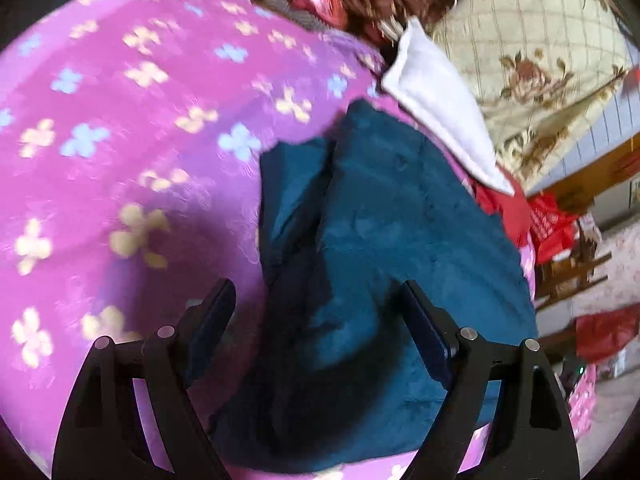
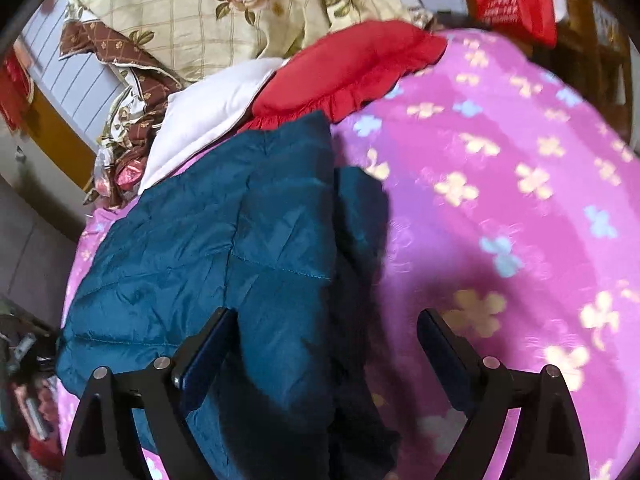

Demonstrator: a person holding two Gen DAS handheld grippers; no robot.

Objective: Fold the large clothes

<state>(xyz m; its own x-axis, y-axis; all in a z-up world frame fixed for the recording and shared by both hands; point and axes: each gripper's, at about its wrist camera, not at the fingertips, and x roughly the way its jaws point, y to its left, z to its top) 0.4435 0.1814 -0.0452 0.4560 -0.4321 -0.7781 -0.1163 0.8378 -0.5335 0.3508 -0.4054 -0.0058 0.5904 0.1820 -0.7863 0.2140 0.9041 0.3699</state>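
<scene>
Both tools are spread and hold nothing: the left tool (image 1: 316, 300) and right tool (image 2: 326, 328) hover just above the near end of the teal jacket (image 2: 224, 240). Its long axis runs away from them across the pink bedspread (image 2: 500, 180); open room lies beside it, pillows (image 2: 224, 116) beyond.

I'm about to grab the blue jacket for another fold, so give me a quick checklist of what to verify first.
1. Left hand-held gripper open: ok.
2. Right hand-held gripper open: ok.
3. Jacket lies on the pink bedspread: ok.
4. Both grippers hold nothing: ok.
5. Jacket clear of the red cloth and white cloth: not ok, they meet at its far edge.
6. Jacket lying flat: cannot tell, a dark fold runs down its edge.
</scene>
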